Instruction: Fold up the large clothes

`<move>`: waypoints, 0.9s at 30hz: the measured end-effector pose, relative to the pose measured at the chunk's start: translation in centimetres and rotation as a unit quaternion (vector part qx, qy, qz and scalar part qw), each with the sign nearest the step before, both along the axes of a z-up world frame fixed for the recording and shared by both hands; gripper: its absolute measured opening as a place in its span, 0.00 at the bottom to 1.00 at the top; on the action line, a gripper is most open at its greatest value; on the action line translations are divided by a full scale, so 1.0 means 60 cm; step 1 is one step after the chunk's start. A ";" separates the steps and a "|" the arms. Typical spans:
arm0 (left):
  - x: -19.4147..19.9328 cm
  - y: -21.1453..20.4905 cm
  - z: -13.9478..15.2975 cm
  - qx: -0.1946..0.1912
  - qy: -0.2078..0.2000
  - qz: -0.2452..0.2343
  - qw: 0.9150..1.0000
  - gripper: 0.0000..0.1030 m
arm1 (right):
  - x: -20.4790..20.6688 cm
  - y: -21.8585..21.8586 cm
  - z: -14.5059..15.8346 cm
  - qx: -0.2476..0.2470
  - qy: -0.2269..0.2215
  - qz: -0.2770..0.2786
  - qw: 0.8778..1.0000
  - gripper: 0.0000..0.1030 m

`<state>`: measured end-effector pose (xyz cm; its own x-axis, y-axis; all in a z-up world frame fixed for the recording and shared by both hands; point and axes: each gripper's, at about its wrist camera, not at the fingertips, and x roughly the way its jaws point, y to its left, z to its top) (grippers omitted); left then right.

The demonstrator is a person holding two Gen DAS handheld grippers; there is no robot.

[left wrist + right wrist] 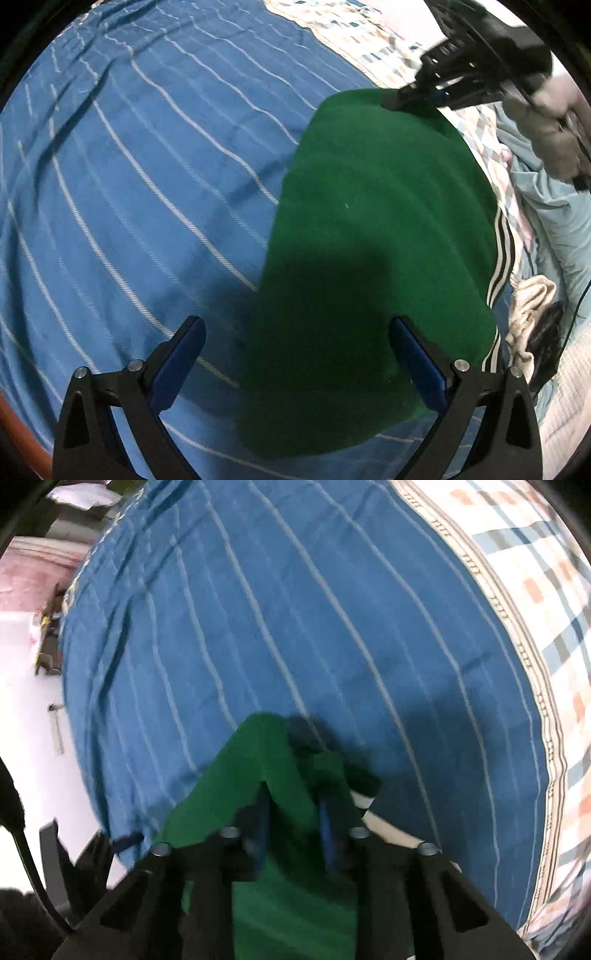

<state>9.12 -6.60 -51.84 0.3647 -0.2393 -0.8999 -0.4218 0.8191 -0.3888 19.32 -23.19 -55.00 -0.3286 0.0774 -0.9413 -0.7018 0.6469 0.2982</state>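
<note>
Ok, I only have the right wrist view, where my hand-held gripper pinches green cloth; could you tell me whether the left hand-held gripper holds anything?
Observer: No, the left hand-held gripper stands open over the near end of the green garment and grips nothing.
Operator: Thank you. How does the garment lie beyond my pinch?
Observer: It lies as one long, smooth panel on the blue striped sheet, from the right hand-held gripper at its far edge to the left one.
Operator: Is anything beside it?
Observer: Yes, a crumpled cream cloth lies just past its white-striped side.
</note>
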 end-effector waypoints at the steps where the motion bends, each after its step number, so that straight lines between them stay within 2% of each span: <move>1: 0.005 0.000 -0.003 -0.003 0.000 -0.003 1.000 0.99 | 0.009 -0.003 0.000 -0.001 -0.001 -0.017 1.000 0.13; 3: 0.010 -0.010 -0.007 -0.010 0.001 -0.015 1.000 0.99 | 0.037 -0.024 -0.015 0.000 -0.003 -0.075 0.997 0.10; 6: 0.007 -0.018 0.002 0.007 0.014 -0.036 0.999 0.99 | 0.047 -0.041 -0.045 0.002 0.033 -0.118 0.992 0.11; 8: 0.010 -0.016 0.021 0.026 0.020 -0.046 0.998 0.99 | 0.056 -0.054 -0.032 0.033 0.059 -0.134 0.989 0.16; 9: 0.011 -0.012 0.033 0.038 0.016 -0.042 0.998 0.99 | 0.060 -0.073 -0.018 0.054 0.074 -0.149 0.985 0.22; 10: 0.009 -0.002 0.053 0.057 0.005 -0.035 0.998 0.99 | 0.068 -0.105 0.005 0.075 0.076 -0.175 0.979 0.25; 13: 0.025 0.020 0.089 0.104 0.001 -0.019 0.994 0.99 | 0.077 -0.234 0.070 0.084 0.010 -0.246 0.966 0.36; 15: 0.036 0.032 0.101 0.125 -0.007 -0.011 0.992 0.99 | 0.057 -0.348 0.086 0.069 -0.016 -0.299 0.952 0.44; 18: 0.057 0.046 0.103 0.154 -0.007 -0.010 0.988 0.99 | 0.003 -0.474 0.060 0.037 -0.003 -0.365 0.930 0.52; 20: 0.078 0.046 0.094 0.162 -0.001 -0.016 0.987 0.99 | -0.038 -0.543 0.017 0.055 0.052 -0.419 0.905 0.53; 22: 0.093 0.037 0.087 0.175 -0.002 -0.026 0.984 0.99 | -0.074 -0.576 -0.030 0.094 0.109 -0.461 0.876 0.53; 23: 0.100 0.030 0.087 0.184 -0.002 -0.031 0.982 0.99 | -0.090 -0.577 -0.051 0.116 0.130 -0.472 0.865 0.47; 24: 0.110 0.023 0.086 0.190 -0.003 -0.037 0.981 0.99 | -0.098 -0.580 -0.063 0.142 0.135 -0.484 0.853 0.16; 25: 0.118 0.018 0.084 0.200 -0.001 -0.046 0.979 0.99 | -0.099 -0.576 -0.069 0.165 0.136 -0.484 0.849 0.06; 26: 0.126 0.010 0.082 0.217 0.003 -0.053 0.975 0.99 | -0.094 -0.572 -0.065 0.166 0.118 -0.483 0.851 0.05; 27: 0.131 0.005 0.080 0.223 0.006 -0.058 0.973 0.99 | -0.081 -0.571 -0.047 0.148 0.066 -0.487 0.858 0.04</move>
<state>16.96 -6.29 -47.06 0.3477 0.1377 -0.9274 -0.3181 0.9478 0.0214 14.46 -57.48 -57.82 -0.0741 0.6054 -0.7925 0.1811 0.7896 0.5863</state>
